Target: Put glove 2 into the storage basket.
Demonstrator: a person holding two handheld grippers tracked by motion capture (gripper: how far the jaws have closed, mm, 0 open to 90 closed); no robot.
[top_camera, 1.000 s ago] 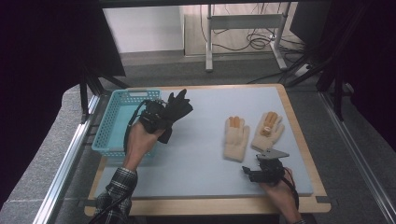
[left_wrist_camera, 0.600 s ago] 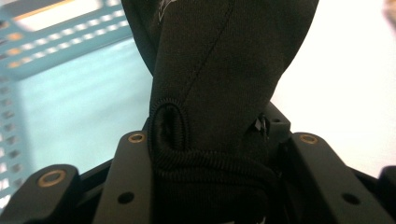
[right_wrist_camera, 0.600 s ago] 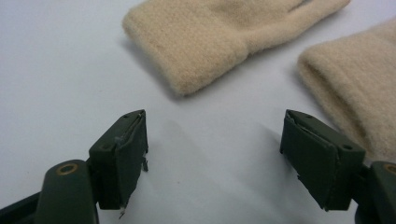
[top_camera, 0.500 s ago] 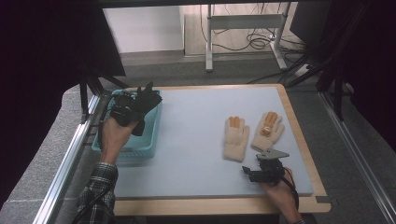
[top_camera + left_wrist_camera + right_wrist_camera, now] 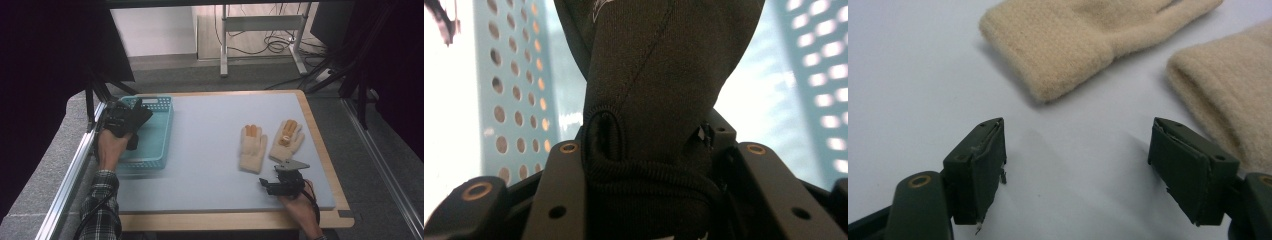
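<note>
left gripper [image 5: 121, 120] clamped on a black glove [image 5: 659, 100] above the teal basket [image 5: 152, 145], best lowered inside before letting go; right gripper [image 5: 1078, 165] waits, jaws apart, far from the basket.

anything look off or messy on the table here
Nothing stands out. Two beige knitted gloves lie flat, side by side on the pale blue mat. The left claw holds a black fabric glove over the teal perforated plastic basket.
</note>
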